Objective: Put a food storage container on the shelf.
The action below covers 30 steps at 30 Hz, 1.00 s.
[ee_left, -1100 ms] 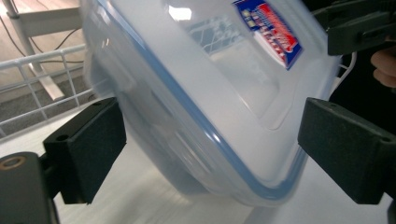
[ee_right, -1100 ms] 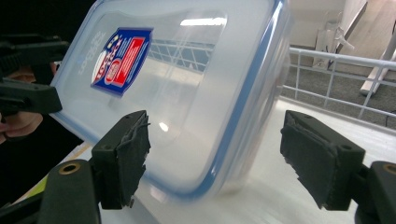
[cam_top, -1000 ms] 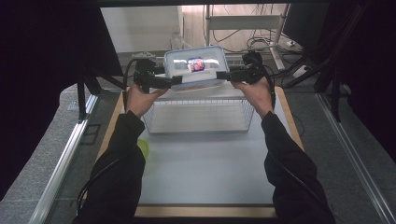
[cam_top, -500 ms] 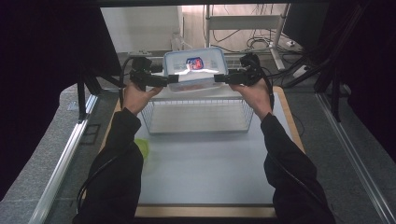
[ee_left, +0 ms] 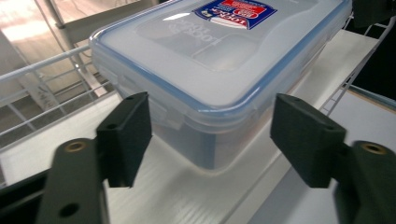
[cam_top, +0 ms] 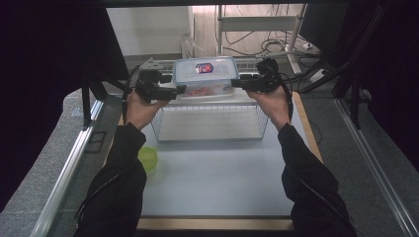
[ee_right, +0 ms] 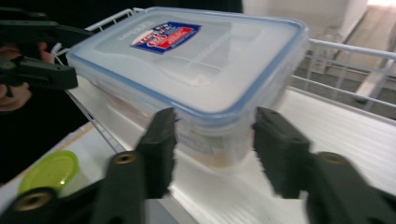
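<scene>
A lidded box [cam_top: 205, 76] sits on the far end of a white wire basket [cam_top: 212, 123] on the bench [cam_top: 217, 182]. The left tool [cam_top: 179, 90] and the right tool [cam_top: 236, 83] flank its short ends; both have just been closing, each with a box corner between its jaws, yet gaps show on either side and no pad presses. A green cup [cam_top: 147, 159] stands on the bench near the left sleeve, apart from the basket. Wire walls rise just behind the box.

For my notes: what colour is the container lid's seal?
Blue seal, clearest in the left gripper view.
</scene>
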Each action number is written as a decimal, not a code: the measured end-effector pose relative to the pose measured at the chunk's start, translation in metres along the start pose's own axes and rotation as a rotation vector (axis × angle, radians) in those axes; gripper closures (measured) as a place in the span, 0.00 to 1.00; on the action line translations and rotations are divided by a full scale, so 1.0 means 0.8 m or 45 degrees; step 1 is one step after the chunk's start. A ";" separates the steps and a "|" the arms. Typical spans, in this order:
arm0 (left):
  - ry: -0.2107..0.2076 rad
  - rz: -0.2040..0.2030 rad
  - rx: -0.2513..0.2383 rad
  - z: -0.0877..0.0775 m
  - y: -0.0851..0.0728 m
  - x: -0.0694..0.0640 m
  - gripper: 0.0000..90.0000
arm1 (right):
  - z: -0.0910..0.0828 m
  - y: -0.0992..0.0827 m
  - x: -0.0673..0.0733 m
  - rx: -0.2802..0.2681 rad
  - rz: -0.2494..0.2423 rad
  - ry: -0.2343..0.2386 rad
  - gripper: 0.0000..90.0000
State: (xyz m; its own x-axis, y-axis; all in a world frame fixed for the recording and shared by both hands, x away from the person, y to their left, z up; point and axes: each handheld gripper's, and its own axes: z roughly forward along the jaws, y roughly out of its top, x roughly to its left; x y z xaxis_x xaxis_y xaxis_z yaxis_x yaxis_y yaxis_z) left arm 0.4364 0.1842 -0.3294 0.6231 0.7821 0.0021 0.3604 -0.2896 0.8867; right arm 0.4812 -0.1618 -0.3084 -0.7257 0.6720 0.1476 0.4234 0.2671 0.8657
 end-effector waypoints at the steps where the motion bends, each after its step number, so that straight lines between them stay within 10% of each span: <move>1: 0.003 -0.010 0.003 -0.002 -0.001 0.000 0.42 | -0.002 -0.002 0.001 0.008 -0.006 0.004 0.71; 4: 0.014 -0.053 0.016 -0.002 -0.003 0.003 0.62 | -0.001 -0.010 0.004 0.033 -0.016 0.081 0.84; 15: 0.032 -0.058 0.063 0.017 -0.007 0.002 0.64 | 0.012 -0.014 0.003 0.030 -0.058 0.068 0.92; 30: -0.006 0.018 0.037 -0.006 -0.029 -0.033 0.37 | 0.000 -0.038 0.030 -0.005 -0.144 0.059 0.58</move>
State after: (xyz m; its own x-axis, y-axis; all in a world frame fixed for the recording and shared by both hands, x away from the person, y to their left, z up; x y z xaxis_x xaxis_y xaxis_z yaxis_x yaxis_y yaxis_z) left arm 0.4082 0.1730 -0.3481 0.6315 0.7753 0.0126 0.3715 -0.3169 0.8727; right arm 0.4514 -0.1539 -0.3311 -0.7928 0.6053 0.0710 0.3357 0.3366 0.8798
